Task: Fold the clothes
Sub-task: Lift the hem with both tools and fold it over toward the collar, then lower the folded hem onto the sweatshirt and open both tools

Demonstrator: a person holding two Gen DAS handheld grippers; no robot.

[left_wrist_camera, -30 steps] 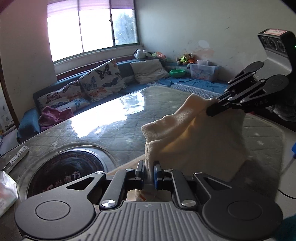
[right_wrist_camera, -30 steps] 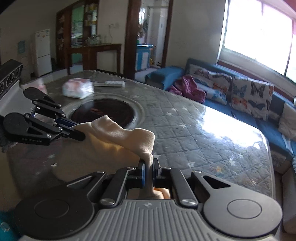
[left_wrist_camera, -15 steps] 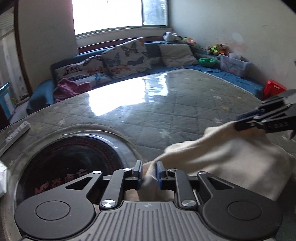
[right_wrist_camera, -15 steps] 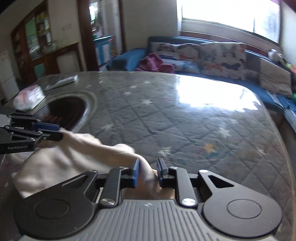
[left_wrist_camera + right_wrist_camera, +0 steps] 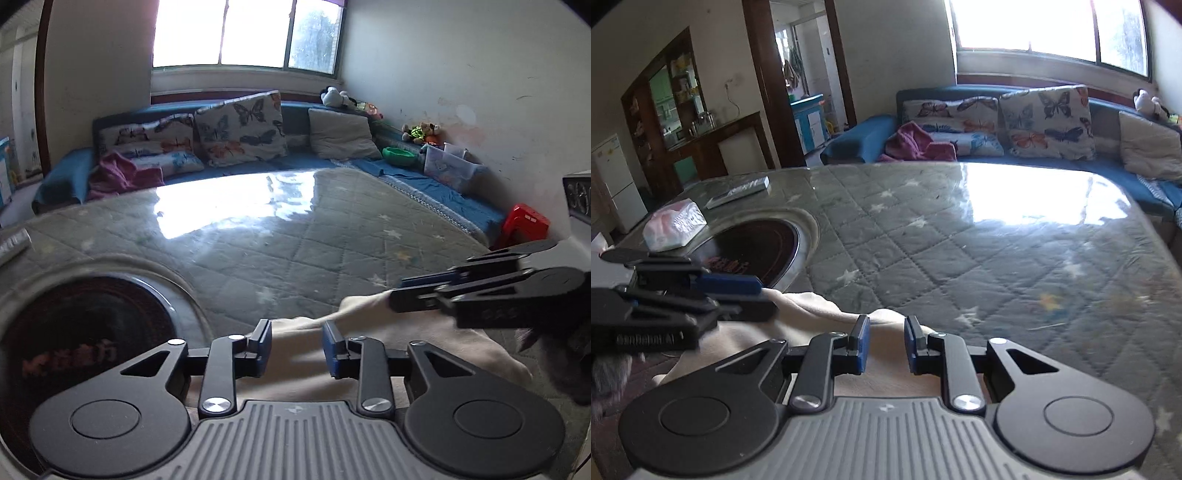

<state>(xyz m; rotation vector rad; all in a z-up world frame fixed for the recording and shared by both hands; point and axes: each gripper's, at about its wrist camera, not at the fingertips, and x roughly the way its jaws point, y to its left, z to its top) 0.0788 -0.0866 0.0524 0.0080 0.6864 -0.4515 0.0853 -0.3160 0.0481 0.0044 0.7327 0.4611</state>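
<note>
Your left gripper and right gripper both stand spread, pinching nothing. The cream garment lies flat beneath both, long axis running claw to claw.

Ahead of me the quilted table lies wide open; only the tissue pack and remote crowd its far-left corner.

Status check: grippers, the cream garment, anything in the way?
Left gripper open, right gripper open. Cream garment lies on the quilted table, under both grippers. Tissue pack and remote sit off to the far side, not in the way.
</note>
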